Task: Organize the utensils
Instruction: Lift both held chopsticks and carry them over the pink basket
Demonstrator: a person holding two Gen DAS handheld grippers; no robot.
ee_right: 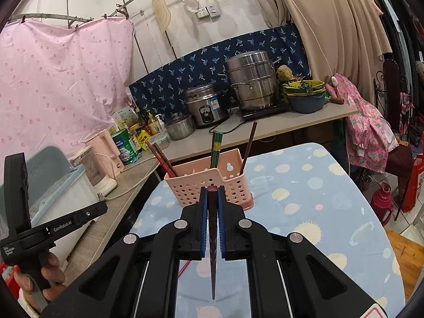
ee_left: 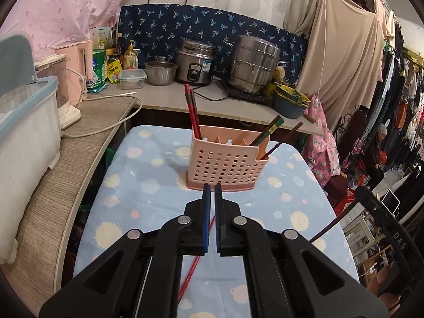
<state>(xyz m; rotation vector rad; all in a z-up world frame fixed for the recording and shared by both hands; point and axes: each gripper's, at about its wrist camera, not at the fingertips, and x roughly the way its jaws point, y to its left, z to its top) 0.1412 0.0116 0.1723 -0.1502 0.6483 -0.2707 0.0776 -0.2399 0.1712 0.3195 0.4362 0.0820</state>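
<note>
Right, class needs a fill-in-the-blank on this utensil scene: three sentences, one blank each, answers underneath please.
1. The perforated holder is ___ in colour.
2. The right gripper is shut on a dark ___.
3. In the left wrist view, the red chopsticks stand at the holder's ___ end.
Missing words: pink; chopstick; left.
</note>
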